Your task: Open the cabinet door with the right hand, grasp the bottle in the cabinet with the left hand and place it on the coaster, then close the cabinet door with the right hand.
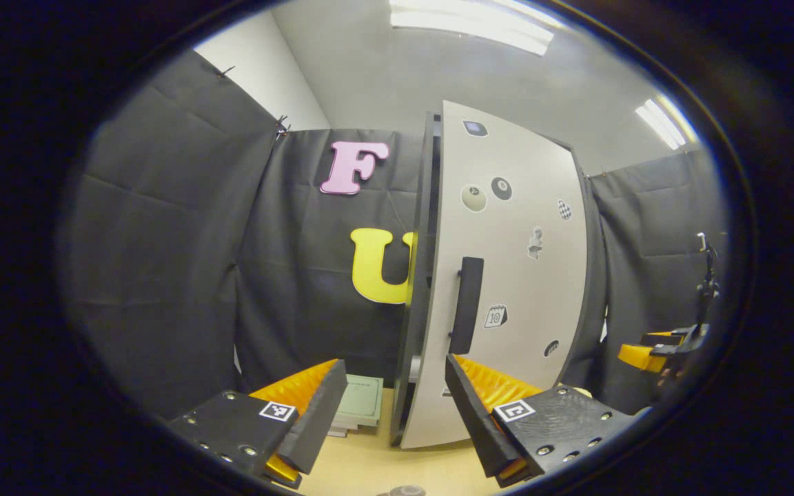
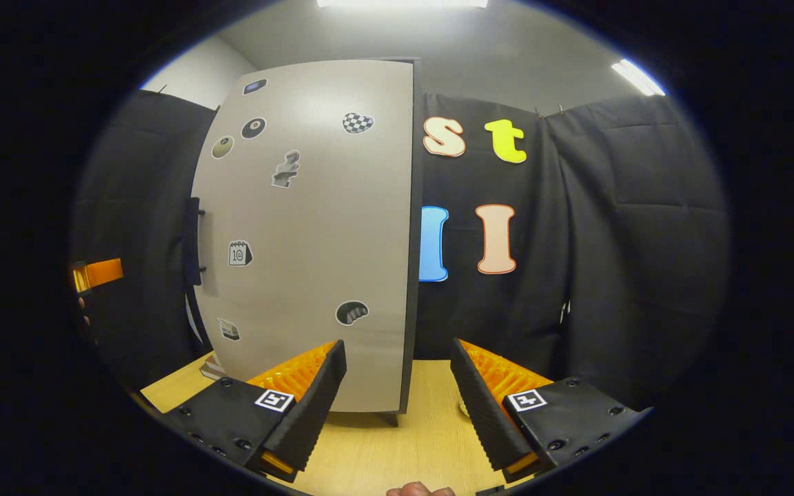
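Opening the cabinet door point(image 2: 314, 227) is, by my reading, the step in hand, since the door looks closed or nearly so and no bottle can be seen behind it. The cabinet stands on a pale wooden table point(image 2: 383, 448) against the black cloth wall, and its grey door carries a scatter of stickers. The black vertical handle point(image 1: 466, 304) sits on the door's left edge as the right gripper view shows it, and near the middle of the left gripper view.

The right gripper point(image 2: 397, 386) has its fingers spread wide with nothing between them, and it faces the door's right edge rather than the handle. To do this well, it should swing left until the handle sits between the fingers, close on the bar across its narrow width, and then pull along the arc of the hinge rather than straight back, so the grip does not slip.

The left gripper point(image 1: 393, 403) is likewise spread and empty, poised low in front of the cabinet, close to the handle side. It would be wise to keep it clear of the door's sweep until there is room to reach inside. A small stack of green booklets point(image 1: 359, 406) lies on the table just left of the cabinet; the coaster I cannot make out with any confidence.
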`<act>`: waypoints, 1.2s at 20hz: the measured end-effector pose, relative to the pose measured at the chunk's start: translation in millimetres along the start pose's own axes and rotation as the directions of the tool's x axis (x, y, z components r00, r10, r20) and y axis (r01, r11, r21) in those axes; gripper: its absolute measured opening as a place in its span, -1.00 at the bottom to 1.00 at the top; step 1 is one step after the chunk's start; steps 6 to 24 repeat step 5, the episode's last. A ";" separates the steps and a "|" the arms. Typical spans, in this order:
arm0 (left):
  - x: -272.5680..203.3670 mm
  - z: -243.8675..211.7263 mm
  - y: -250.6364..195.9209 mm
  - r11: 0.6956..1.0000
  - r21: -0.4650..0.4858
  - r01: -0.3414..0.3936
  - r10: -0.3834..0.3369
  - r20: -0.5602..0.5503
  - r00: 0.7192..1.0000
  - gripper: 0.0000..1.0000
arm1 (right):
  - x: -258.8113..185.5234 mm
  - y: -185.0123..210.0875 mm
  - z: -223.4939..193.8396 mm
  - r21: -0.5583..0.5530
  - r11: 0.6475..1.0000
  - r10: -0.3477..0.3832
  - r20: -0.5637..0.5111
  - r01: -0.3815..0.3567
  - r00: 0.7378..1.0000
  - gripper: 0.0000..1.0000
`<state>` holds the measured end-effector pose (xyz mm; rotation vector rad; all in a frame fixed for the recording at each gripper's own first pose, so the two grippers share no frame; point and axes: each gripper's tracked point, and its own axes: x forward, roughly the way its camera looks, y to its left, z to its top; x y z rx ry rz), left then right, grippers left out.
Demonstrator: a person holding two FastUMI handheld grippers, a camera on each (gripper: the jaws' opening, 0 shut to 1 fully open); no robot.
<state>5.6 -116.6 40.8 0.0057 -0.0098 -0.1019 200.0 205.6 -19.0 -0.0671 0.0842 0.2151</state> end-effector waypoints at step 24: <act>4.3 -9.8 9.7 0.998 -0.019 0.058 -0.058 -0.022 0.998 0.73 | -3.2 18.6 9.5 -0.026 0.999 -0.044 0.020 0.044 0.999 0.86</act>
